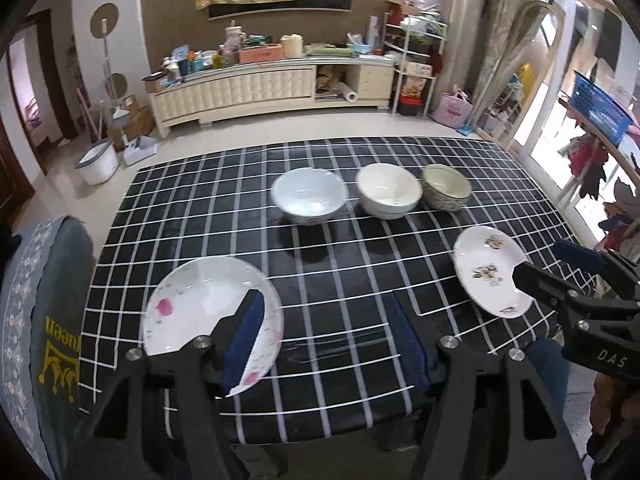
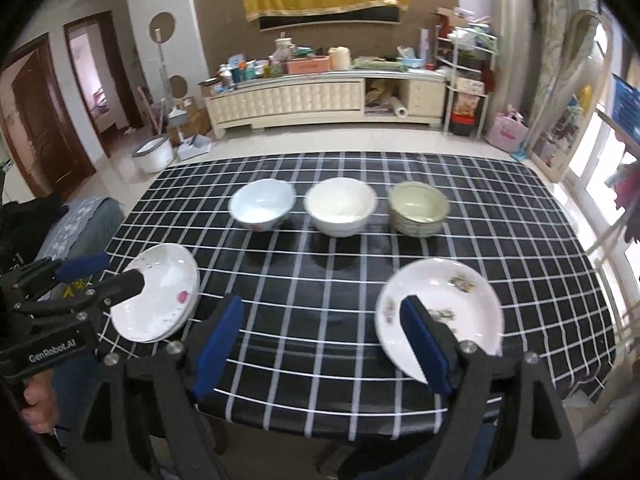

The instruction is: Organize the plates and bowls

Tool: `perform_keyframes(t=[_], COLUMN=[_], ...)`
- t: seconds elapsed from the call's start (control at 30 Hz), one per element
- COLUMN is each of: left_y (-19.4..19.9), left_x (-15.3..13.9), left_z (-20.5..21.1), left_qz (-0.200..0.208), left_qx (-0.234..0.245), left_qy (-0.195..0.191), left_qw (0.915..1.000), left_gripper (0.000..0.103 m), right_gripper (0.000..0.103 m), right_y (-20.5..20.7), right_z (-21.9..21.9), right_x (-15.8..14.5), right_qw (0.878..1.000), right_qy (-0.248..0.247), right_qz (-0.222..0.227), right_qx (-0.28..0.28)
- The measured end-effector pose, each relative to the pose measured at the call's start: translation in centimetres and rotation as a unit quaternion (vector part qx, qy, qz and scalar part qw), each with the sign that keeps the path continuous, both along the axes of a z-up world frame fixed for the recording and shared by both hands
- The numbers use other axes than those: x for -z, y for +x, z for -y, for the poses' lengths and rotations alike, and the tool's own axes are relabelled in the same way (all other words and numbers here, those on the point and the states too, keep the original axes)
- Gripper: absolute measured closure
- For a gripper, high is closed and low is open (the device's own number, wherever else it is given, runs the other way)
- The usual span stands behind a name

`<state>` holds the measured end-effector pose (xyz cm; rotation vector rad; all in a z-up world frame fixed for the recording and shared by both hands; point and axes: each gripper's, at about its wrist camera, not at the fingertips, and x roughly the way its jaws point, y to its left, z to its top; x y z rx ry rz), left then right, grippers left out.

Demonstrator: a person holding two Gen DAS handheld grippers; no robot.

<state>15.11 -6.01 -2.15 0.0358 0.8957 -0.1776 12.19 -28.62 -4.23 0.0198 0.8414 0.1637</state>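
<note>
Three bowls stand in a row at mid-table: a pale blue bowl (image 1: pixel 309 195) (image 2: pixel 262 204), a white bowl (image 1: pixel 388 190) (image 2: pixel 340 205) and a green-rimmed bowl (image 1: pixel 446 186) (image 2: pixel 418 207). A white plate with pink marks (image 1: pixel 200 300) (image 2: pixel 160 292) lies front left. A white floral plate (image 1: pixel 490 270) (image 2: pixel 448 304) lies front right. My left gripper (image 1: pixel 328 328) (image 2: pixel 106 270) is open, its left finger over the pink-marked plate. My right gripper (image 2: pixel 320 340) (image 1: pixel 544 262) is open, its right finger over the floral plate.
The table has a black cloth with a white grid (image 1: pixel 320 264) (image 2: pixel 320 272). A grey cushioned chair (image 1: pixel 36 320) stands at the table's left. A cluttered cream cabinet (image 1: pixel 272 84) and a white bucket (image 1: pixel 98 162) are beyond on the floor.
</note>
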Motion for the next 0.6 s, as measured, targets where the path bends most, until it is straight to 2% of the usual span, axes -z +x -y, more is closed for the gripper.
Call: perform_keyframes(t=[0.37,0.6], left_y=[2.2,3.9], left_x=[1.3,2.7], left_z=[7.8,11.8], left_qz=[-0.018,-0.036], left_qx=[0.056,0.081], left_qy=[0.015,0.021], left_qw=[0.9982,0.9959], left_gripper=[0.042,0.042], right_gripper=[0.018,0.019], right_y=[0.7,1.8], right_z=[6.7,9.6], right_x=[1.5,3.0], right_qw=[0.999,0.997], right_qy=[-0.005,-0.026], right_qz=[-0.024,-0.043], right_qx=[0.047,0.063])
